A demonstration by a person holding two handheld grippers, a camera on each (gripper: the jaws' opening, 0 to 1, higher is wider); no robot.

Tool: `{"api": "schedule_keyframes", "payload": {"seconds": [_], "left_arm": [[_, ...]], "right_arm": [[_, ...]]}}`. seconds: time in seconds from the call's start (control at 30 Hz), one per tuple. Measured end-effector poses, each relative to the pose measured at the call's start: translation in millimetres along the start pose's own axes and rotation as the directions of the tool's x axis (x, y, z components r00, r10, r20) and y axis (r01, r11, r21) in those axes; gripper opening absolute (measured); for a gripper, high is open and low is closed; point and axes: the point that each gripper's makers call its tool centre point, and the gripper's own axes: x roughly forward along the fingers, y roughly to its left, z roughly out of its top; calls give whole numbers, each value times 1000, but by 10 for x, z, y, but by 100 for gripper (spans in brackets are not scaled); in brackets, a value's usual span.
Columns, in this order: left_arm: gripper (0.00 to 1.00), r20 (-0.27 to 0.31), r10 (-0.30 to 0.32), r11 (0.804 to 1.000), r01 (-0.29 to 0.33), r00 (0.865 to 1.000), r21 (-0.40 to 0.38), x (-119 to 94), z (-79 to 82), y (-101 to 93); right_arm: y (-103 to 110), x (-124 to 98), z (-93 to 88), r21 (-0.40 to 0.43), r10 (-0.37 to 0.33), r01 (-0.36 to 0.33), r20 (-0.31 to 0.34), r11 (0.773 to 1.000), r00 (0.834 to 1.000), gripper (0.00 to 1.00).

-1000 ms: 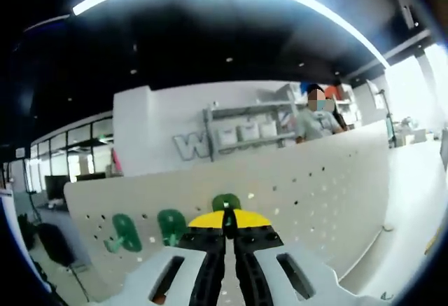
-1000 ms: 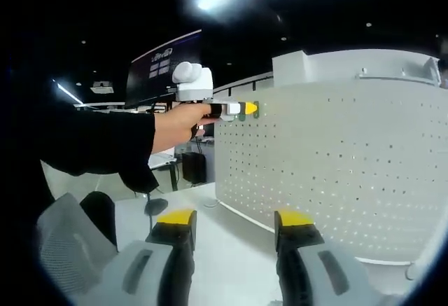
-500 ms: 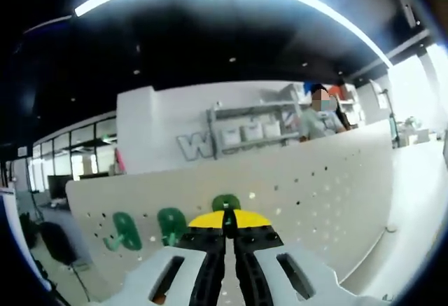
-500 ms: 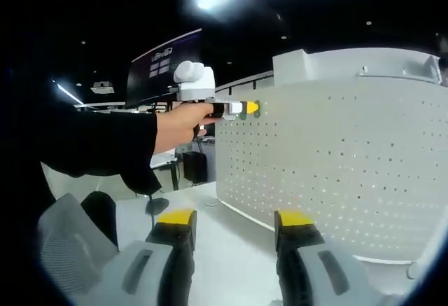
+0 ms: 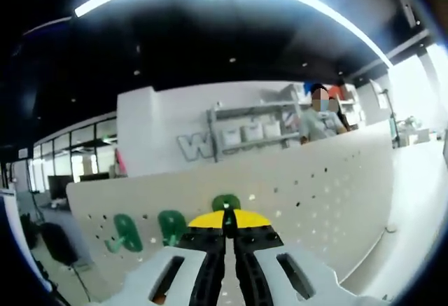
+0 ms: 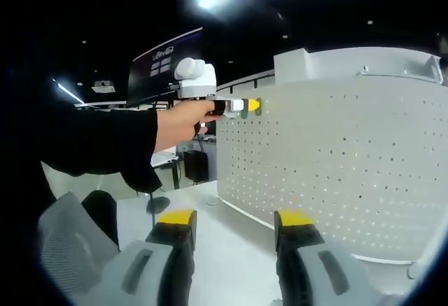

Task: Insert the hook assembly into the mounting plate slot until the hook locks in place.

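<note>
Presently, in the left gripper view, the left gripper has its fingers pressed together on a green hook, held against the white pegboard; two further green hooks hang on the board beside it. In the right gripper view, the right gripper has its fingers wide apart, holding nothing, over the white surface, while a hand holds the left gripper at the board's upper edge.

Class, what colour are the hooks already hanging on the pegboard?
Green: the hooks on the white pegboard show best in the left gripper view.
</note>
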Motion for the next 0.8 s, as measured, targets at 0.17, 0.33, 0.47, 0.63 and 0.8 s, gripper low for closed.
{"api": "schedule_keyframes", "payload": {"seconds": [0.17, 0.33, 0.47, 0.63, 0.8], "left_arm": [[2, -5, 9, 1000, -9, 1000, 18, 13, -14, -1], [2, -6, 13, 999, -13, 1000, 32, 22, -13, -2], [3, -14, 22, 996, -20, 1000, 91, 33, -11, -14], [3, -24, 31, 992, -27, 999, 123, 34, -8, -16], [3, -32, 47, 989, -42, 998, 139, 36, -7, -18]], "right_arm": [[-11, -5, 4, 3, -2, 2, 3, 1000, 1000, 42], [-3, 1, -1, 2, 0, 0, 0, 1000, 1000, 42], [-4, 3, -4, 2, 0, 0, -1, 1000, 1000, 42], [-9, 1, 0, 3, -1, 1, 0, 1000, 1000, 42], [-8, -1, 2, 2, 0, 0, 1, 1000, 1000, 42]]}}
